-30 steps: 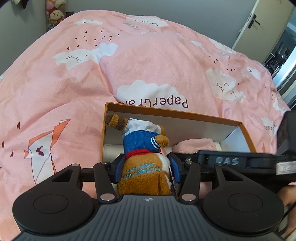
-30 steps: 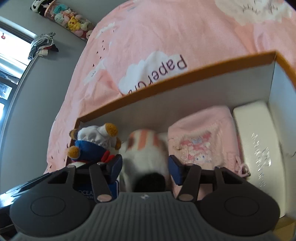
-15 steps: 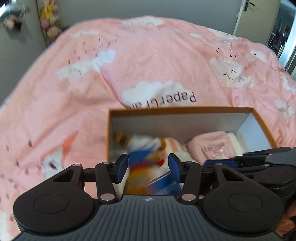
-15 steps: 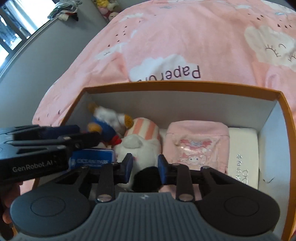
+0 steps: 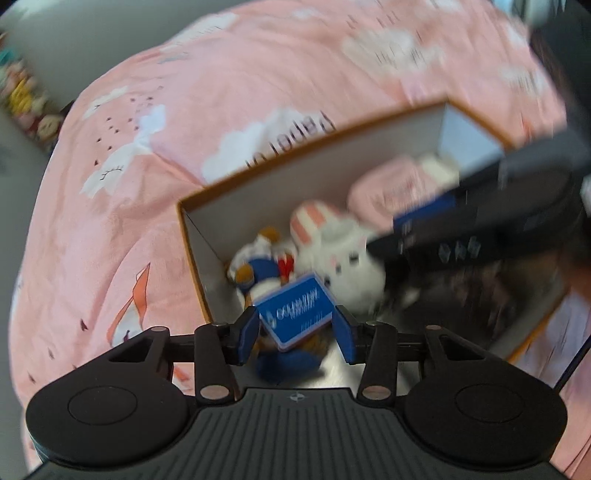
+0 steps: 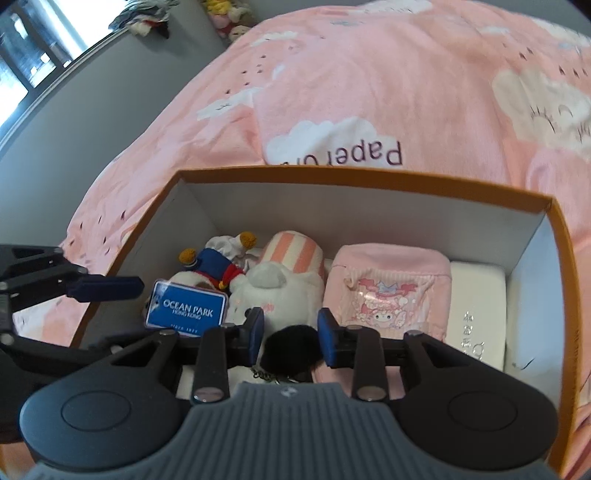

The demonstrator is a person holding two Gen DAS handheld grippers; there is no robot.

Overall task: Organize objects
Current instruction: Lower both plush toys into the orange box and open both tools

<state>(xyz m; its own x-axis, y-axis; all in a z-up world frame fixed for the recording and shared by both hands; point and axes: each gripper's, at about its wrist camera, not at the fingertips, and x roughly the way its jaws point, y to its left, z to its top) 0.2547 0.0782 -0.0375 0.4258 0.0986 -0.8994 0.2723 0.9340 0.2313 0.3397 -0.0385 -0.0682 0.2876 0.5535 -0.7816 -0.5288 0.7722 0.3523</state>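
An orange-rimmed box [image 6: 406, 184] [image 5: 295, 155] sits on the pink bed. Inside, a sailor plush [image 6: 218, 262] [image 5: 258, 266] with a blue Ocean Park tag [image 6: 186, 308] [image 5: 295, 314] lies at the left end. Beside it are a white rabbit plush [image 6: 280, 284] [image 5: 347, 258], a pink pouch [image 6: 391, 288] [image 5: 388, 192] and a white case [image 6: 476, 310]. My left gripper [image 5: 295, 332] is open above the sailor plush and holds nothing; it also shows in the right wrist view [image 6: 103, 288]. My right gripper [image 6: 291, 334] is open over the rabbit plush's dark end.
The pink cloud-print bedspread [image 6: 369, 92] surrounds the box. Grey walls [image 6: 92, 110] border the bed at left, with soft toys [image 6: 229, 14] at the far corner and a window at the upper left. The left wrist view is motion-blurred.
My left gripper opened and let the sailor plush go into the box's left end, then drew back and tilted. My right gripper lifted away from the rabbit plush.
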